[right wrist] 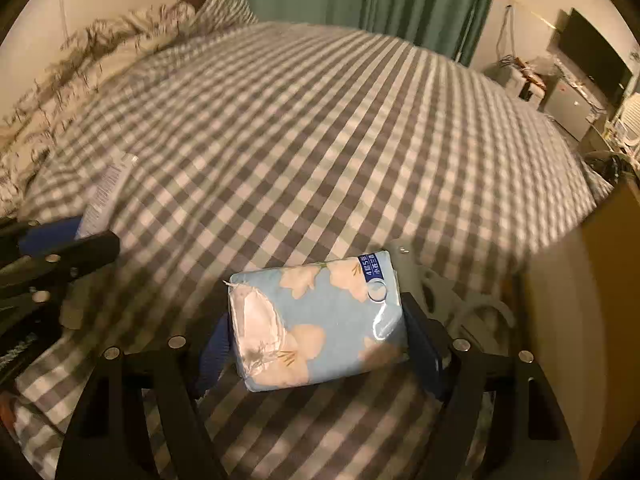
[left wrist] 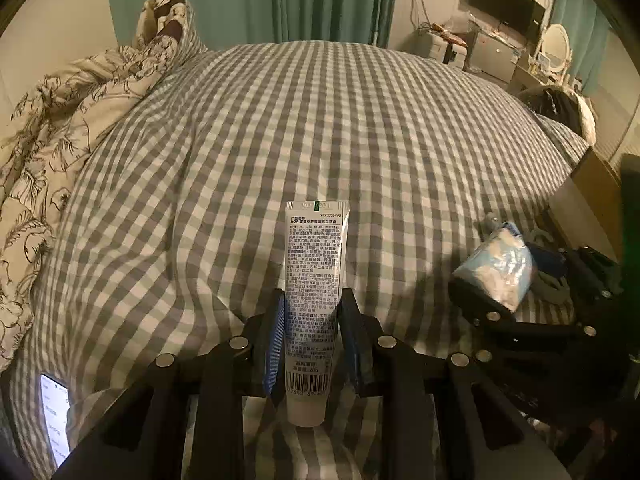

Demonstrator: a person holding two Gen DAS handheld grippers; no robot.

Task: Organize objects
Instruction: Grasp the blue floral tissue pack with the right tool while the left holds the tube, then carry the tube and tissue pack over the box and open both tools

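Clamped low between my left gripper's (left wrist: 312, 320) blue pads, the white tube (left wrist: 314, 280) stands upright over the checked bedspread (left wrist: 320, 120); my right gripper (right wrist: 320, 320) pinches the blue tissue pack (right wrist: 316, 320) across its ends, above the bed's near corner; I'd lower both level, set them side by side, then release gently

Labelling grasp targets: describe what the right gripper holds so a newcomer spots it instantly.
Start from the bed with its grey-and-white checked cover, then look at its near edge, where the right gripper is shut on a tissue pack. It is a soft, pale blue packet printed with cream flowers, torn open at one end, unlike the slim white toothpaste tube in the left gripper.
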